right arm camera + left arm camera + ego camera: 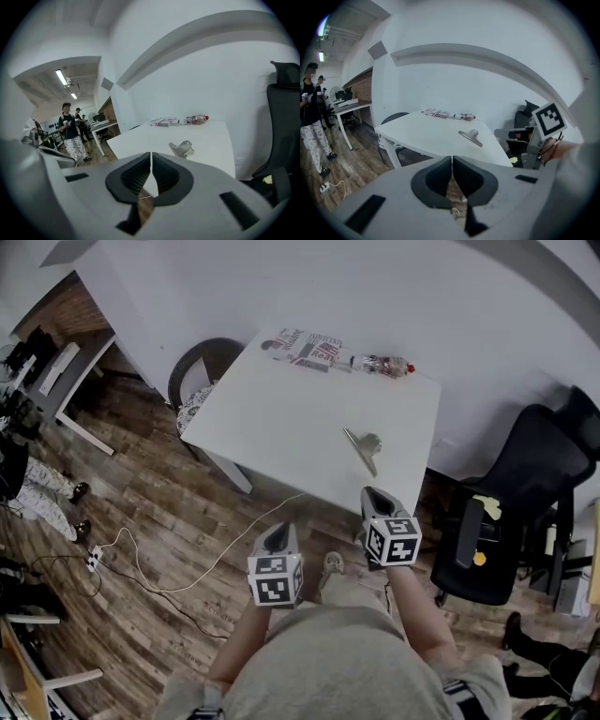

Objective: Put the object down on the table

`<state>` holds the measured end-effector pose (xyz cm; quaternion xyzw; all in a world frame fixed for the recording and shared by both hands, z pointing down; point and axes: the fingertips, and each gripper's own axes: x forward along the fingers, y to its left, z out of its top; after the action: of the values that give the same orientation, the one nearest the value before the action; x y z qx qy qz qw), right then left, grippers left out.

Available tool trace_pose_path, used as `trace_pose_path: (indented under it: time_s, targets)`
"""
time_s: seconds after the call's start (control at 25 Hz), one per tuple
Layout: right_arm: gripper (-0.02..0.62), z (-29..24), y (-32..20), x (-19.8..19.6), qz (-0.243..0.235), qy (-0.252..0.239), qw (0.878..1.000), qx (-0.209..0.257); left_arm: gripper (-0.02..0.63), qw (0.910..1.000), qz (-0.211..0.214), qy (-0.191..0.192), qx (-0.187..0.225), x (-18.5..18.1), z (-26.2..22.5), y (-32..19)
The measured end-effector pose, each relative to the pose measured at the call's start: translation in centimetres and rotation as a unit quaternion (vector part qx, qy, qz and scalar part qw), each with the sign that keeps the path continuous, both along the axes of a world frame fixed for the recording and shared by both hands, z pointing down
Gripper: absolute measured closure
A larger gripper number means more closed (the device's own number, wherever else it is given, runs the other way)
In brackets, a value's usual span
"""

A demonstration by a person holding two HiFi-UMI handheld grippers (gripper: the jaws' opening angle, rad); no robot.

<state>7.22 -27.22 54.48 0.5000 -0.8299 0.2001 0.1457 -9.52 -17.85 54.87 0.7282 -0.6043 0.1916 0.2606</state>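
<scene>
A small silver metal clip lies by itself on the white table, near its front right edge. It also shows in the left gripper view, clip, and in the right gripper view, clip. My left gripper hangs over the floor in front of the table, shut and holding nothing; its jaws meet. My right gripper sits just short of the table's front edge, below the clip, also shut and empty.
A plastic bottle and a printed packet lie along the table's far edge. A black office chair stands to the right, a grey chair at the table's left. A white cable runs over the wooden floor. A person stands far left.
</scene>
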Motion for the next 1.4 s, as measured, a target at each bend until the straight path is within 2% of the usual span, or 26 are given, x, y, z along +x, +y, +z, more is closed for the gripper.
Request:
trace_pose_path:
  time_s: [0.72, 1.4]
  targets:
    - [0.597, -2.4, 13.1, -2.5, -0.022, -0.017, 0.999, 0.021, 0.595, 0.9999, 0.010, 0.007, 0.013, -0.8, -0.6, 9.1]
    - [0.597, -3.1, 17.2, -3.1, -0.028, -0.024, 0.999, 0.026, 0.595, 0.9996, 0.015, 0.010, 0.020, -0.9, -0.8, 11.4]
